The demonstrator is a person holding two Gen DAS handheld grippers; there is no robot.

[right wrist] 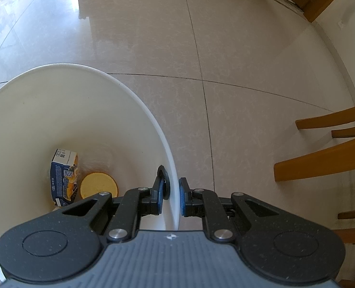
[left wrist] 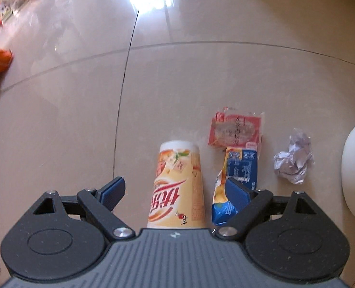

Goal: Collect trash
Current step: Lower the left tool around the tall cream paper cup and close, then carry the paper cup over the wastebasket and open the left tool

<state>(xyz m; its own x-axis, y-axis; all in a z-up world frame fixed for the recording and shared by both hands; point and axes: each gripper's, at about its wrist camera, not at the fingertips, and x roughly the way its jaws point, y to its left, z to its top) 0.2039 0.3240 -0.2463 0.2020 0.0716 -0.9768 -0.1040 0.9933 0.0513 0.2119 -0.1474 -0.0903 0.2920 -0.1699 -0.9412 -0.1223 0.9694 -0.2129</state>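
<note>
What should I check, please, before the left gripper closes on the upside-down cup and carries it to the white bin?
1. Left gripper open wide enough for the cup: ok.
2. Cup sits between the two fingers: ok, though nearer the right one.
3. Blue wrapper clear of the grasp: not ok, the right finger overlaps it in view; contact cannot tell.
4. Red packet and crumpled paper out of the path: ok.
5. Right gripper holding the bin wall: ok, the fingers stand on both sides of the rim.
6. Room inside the bin: ok, only a blue carton and a yellow disc at the bottom.
</note>
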